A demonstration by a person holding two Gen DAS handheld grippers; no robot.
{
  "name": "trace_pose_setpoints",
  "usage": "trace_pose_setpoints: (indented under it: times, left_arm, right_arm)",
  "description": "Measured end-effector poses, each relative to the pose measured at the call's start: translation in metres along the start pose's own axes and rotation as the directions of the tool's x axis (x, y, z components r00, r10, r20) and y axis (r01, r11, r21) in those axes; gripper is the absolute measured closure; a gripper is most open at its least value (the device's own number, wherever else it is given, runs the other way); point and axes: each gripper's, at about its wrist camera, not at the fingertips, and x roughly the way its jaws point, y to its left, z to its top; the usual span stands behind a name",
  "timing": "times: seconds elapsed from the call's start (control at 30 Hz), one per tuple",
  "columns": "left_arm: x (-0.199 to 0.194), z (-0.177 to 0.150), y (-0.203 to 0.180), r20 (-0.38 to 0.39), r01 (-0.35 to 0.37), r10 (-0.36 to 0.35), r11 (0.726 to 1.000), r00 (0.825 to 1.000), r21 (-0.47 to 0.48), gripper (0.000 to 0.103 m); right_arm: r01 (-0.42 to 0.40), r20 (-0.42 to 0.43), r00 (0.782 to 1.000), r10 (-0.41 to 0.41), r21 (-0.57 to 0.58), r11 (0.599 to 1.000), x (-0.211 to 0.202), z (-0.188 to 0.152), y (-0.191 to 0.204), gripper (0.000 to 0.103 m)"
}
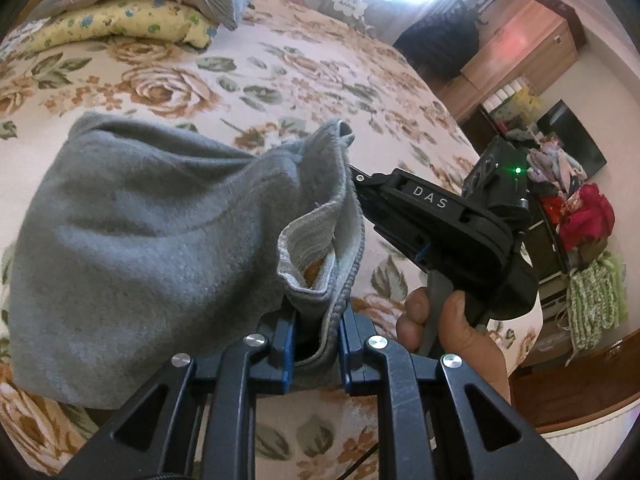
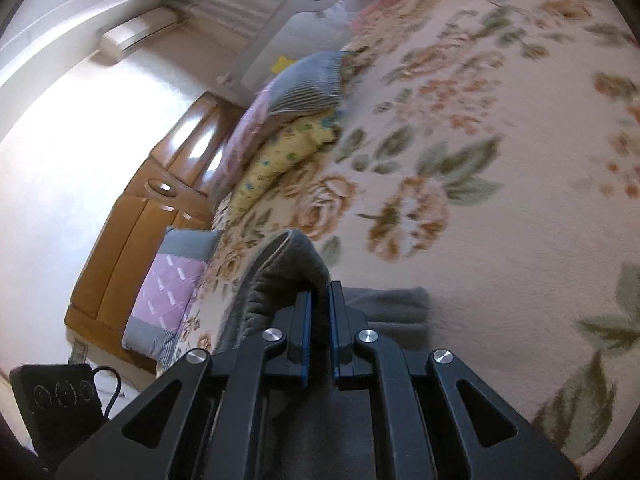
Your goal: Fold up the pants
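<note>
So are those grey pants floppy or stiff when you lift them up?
Probably floppy: the grey pants sag and bunch between the left gripper and right gripper. They look soft and fleecy, so likely light and not slippery. The loose part would likely drape onto the flowered bedspread.

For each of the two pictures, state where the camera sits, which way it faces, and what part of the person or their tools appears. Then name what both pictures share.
Left wrist view: sits on the left gripper, looks along its fingers across the floral bed cover; shows that gripper shut on the grey pants, the right gripper and the right hand.
Right wrist view: sits on the right gripper, looks past the pants toward a wooden cabinet.
Shared: pants, bed cover, stacked pillows.
</note>
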Motion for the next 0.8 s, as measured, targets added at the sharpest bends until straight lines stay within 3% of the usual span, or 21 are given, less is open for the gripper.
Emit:
trace_pose_setpoints:
  times: [0.07, 0.13, 0.23, 0.33, 0.57, 0.8]
  left_arm:
    - [0.001, -0.002, 0.000, -0.005, 0.001, -0.001, 1.000, 1.000, 0.004, 0.085]
    - [-0.001, -0.003, -0.001, -0.007, 0.013, -0.013, 1.000, 1.000, 0.014, 0.075]
    - [-0.006, -0.004, -0.003, -0.009, 0.058, -0.058, 0.998, 0.998, 0.007, 0.061]
    - [-0.014, -0.008, -0.008, -0.011, 0.082, -0.082, 0.997, 0.997, 0.014, 0.054]
    - [-0.038, -0.018, 0.001, -0.002, 0.117, -0.117, 0.993, 0.993, 0.011, 0.053]
    - [-0.066, -0.018, 0.044, 0.047, 0.085, -0.084, 0.996, 0.995, -0.036, 0.053]
  right_arm:
    - [0.036, 0.011, 0.999, -0.036, 0.035, 0.999, -0.005, -0.002, -0.013, 0.094]
    - [0.062, 0.024, 0.998, -0.064, 0.074, 0.995, -0.013, -0.003, -0.022, 0.094]
    - [0.059, 0.052, 0.997, -0.064, 0.088, 0.994, -0.028, -0.001, -0.025, 0.094]
    - [0.063, 0.078, 0.995, -0.069, 0.075, 0.995, -0.044, 0.002, -0.018, 0.094]
    - [0.066, 0.109, 0.992, -0.068, 0.022, 0.998, -0.062, 0.004, 0.014, 0.094]
    - [0.064, 0.088, 0.995, -0.056, -0.086, 0.994, -0.055, 0.003, 0.064, 0.094]
